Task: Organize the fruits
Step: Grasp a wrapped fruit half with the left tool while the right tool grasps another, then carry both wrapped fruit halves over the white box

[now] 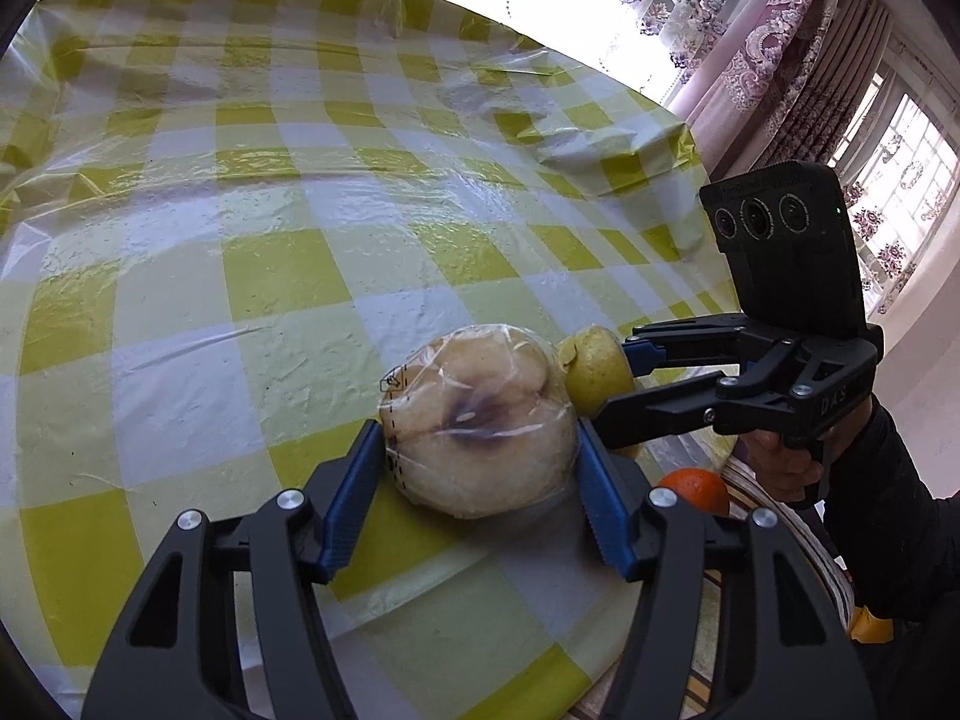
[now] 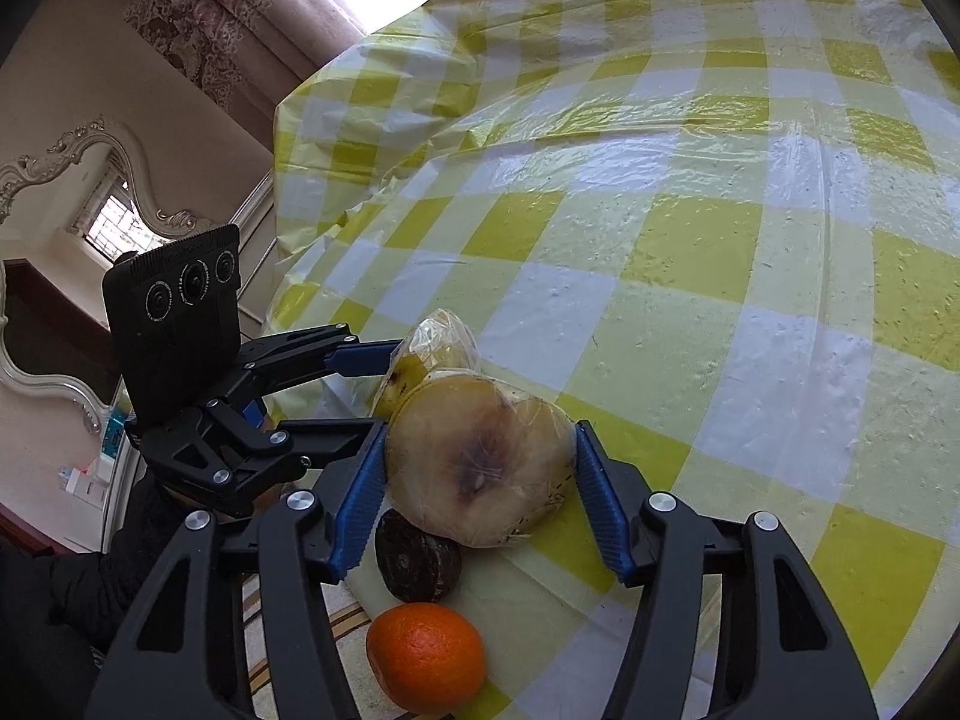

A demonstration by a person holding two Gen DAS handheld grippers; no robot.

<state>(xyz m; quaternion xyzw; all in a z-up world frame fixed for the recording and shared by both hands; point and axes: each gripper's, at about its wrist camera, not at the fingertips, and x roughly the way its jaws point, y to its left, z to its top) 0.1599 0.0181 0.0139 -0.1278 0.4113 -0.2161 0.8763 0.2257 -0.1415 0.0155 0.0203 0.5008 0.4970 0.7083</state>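
Both grippers are on one bag, and that is the risk. If the hands part or turn against each other, the thin film could tear or slide off the ribbed pads, and the soft, bruised fruit inside could drop or get squashed. Squeezing harder would probably deepen the bruise.

The left gripper (image 1: 480,450) is about half closed, with both blue pads pressed against the sides of the bag (image 1: 480,414). The right gripper (image 2: 477,456) is also about half closed and pinches the same bag, one pad on each flank. Each wrist view shows its own pads on the big pale fruit with the dark bruise. Yet each also shows the other gripper further back, at the yellow piece (image 1: 594,372). I cannot tell which part of the bag each one really clamps.

The bag rests on the checked cloth (image 1: 300,276) near the table's near edge. A dark round fruit (image 2: 417,564) lies just beside it, touching or nearly so. An orange (image 2: 426,654) lies nearer the edge, apart from both grippers, so a careless sweep could knock it off.
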